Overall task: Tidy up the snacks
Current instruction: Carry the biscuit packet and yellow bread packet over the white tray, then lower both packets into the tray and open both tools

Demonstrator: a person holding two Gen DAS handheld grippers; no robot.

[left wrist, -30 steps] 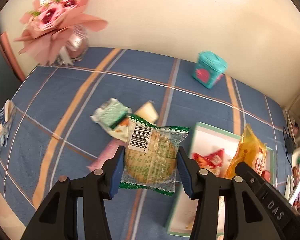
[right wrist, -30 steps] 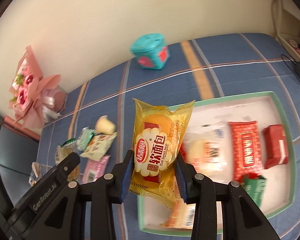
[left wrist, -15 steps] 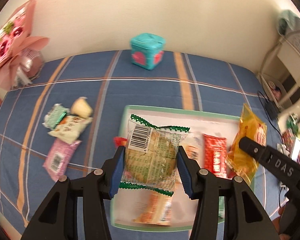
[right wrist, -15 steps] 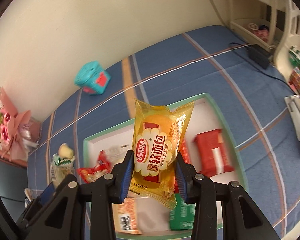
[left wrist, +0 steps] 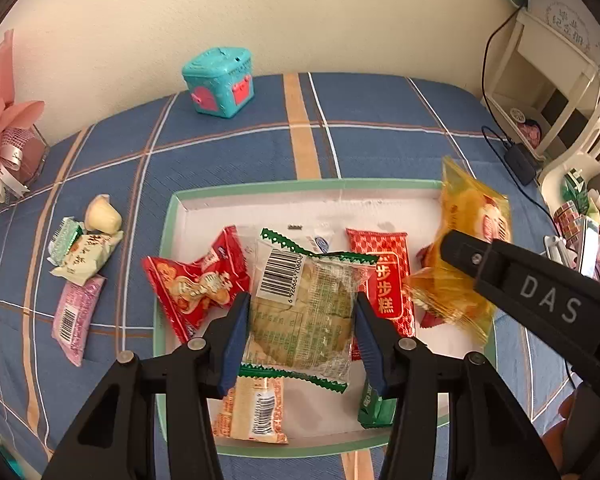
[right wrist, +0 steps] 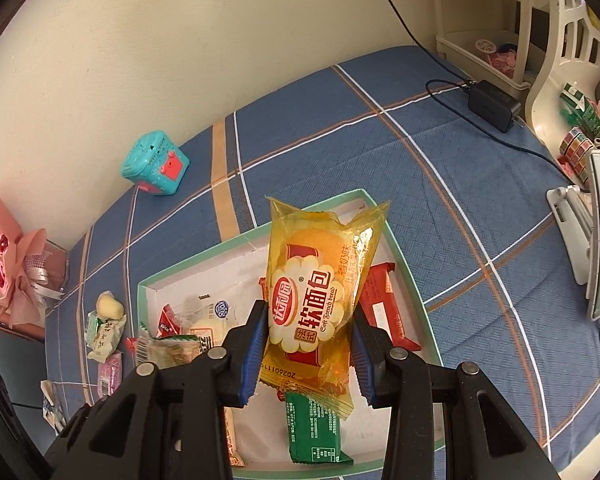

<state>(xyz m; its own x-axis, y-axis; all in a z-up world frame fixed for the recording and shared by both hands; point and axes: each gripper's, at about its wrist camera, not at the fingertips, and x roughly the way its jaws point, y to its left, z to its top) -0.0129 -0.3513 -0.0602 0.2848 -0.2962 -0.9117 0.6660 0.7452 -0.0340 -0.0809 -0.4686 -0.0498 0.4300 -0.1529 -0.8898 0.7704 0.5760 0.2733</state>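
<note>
Trouble looks likeliest at release: both grippers hang over the tray [left wrist: 168,240], left gripper [left wrist: 300,332] jaws clamped on a cookie pack [left wrist: 304,312], right gripper [right wrist: 310,346] jaws on a yellow bread pack [right wrist: 320,300], and either could land on a neighbour or slide off. I count about six packs in the tray and four loose snacks [left wrist: 84,256] on the bed [left wrist: 380,144] beside it.

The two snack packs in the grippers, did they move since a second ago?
Yes. Both grippers carried their packs rightward from beside the loose snacks to over the tray. The left gripper still clamps the cookie; the right gripper still clamps the yellow bread.
</note>
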